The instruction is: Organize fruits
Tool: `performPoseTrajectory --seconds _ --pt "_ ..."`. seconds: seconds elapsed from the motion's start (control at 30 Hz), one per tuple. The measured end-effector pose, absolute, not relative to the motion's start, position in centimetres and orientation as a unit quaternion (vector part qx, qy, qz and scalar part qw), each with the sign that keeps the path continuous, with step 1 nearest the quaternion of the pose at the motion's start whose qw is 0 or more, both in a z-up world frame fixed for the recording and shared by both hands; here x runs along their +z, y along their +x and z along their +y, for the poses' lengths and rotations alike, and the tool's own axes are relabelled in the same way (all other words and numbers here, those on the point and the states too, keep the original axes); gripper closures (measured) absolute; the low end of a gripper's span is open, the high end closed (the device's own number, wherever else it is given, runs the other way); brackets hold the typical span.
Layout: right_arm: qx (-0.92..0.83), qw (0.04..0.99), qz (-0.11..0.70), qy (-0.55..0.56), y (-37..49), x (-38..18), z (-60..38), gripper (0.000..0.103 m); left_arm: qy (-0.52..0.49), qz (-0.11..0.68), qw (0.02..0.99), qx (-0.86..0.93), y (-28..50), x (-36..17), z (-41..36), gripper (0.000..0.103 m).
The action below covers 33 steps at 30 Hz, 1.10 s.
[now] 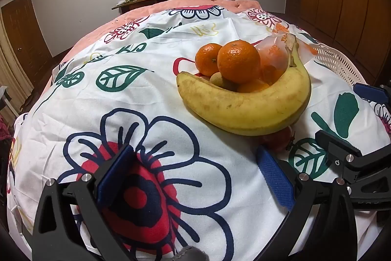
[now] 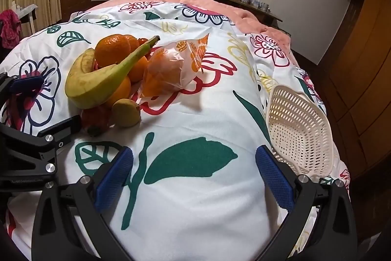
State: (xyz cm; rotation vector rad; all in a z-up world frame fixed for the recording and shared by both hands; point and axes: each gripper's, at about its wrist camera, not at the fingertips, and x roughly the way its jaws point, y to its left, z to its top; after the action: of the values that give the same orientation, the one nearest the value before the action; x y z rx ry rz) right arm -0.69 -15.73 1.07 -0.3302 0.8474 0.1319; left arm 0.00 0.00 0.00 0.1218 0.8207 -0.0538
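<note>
Two views give us the same pile of fruit from opposite sides. In the left wrist view we see the banana (image 1: 246,109) curving around the front of the heap, two oranges (image 1: 238,61) stacked behind it, a clear plastic bag (image 1: 276,53) of more oranges at the back, and only a sliver of the white perforated basket (image 1: 334,60) at the right edge. The red fruit (image 1: 278,140) is mostly hidden under the banana here.

From the right wrist view we get what the other misses: the whole basket (image 2: 300,129) lying tilted on the floral blanket (image 2: 195,199), well apart from the fruit, plus a small yellow-green fruit (image 2: 126,113) and the red fruit (image 2: 95,119) resting at the near foot of the pile, touching each other. The bag (image 2: 171,70) lies just beside the banana (image 2: 97,80), its printed top pointing away from the pile.

We see the left gripper (image 1: 195,175) spread wide over a big red flower print, with nothing between its blue pads (image 1: 114,175). The right gripper (image 2: 195,175) is equally wide apart over a green leaf print, holding nothing; its right pad (image 2: 275,177) sits just beside the basket's near rim, though we cannot tell whether they touch.
</note>
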Motion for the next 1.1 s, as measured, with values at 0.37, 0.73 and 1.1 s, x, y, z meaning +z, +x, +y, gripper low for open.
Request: performPoseTrajectory --seconds 0.37,0.73,1.1 --pt "0.066 0.889 0.422 -0.166 -0.6 1.3 -15.6 0.005 0.059 0.399 0.915 -0.026 0.0 0.0 0.0 0.002" --pt "0.086 0.864 0.468 -0.167 1.0 1.5 -15.6 0.005 0.067 0.405 0.911 -0.036 0.2 0.0 -0.1 0.002" --pt "0.092 0.867 0.462 -0.163 1.0 1.5 -15.7 0.005 0.064 0.403 0.912 -0.04 0.4 0.2 -0.3 0.002"
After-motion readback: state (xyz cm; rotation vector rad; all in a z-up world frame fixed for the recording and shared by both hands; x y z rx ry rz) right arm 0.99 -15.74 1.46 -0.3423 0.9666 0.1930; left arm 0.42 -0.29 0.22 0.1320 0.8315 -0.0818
